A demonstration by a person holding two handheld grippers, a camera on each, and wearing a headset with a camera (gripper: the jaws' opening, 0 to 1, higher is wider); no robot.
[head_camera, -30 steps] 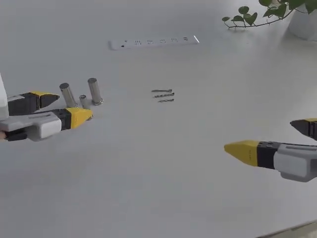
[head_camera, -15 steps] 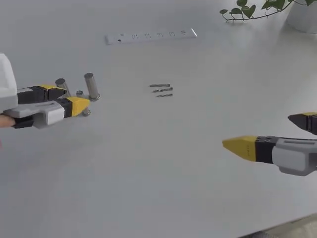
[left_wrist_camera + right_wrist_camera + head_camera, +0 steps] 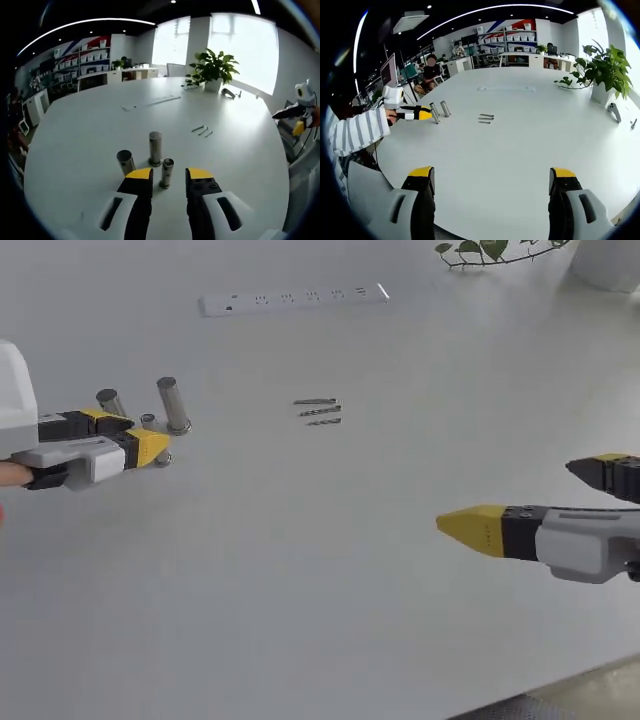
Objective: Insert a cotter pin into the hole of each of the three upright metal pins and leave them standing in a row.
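Head view: the white table carries all parts. The right gripper hovers over its near right area, jaws spread wide, empty. The left gripper has its jaws parted, unclamped, either side of the smallest of three upright metal pins. Three cotter pins lie side by side, well apart from them.

head: above table | left: close on pins | right: far; pins shared

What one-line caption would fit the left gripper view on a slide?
Open left gripper lined up on the nearest of three metal pins, with three cotter pins lying beyond on the table.
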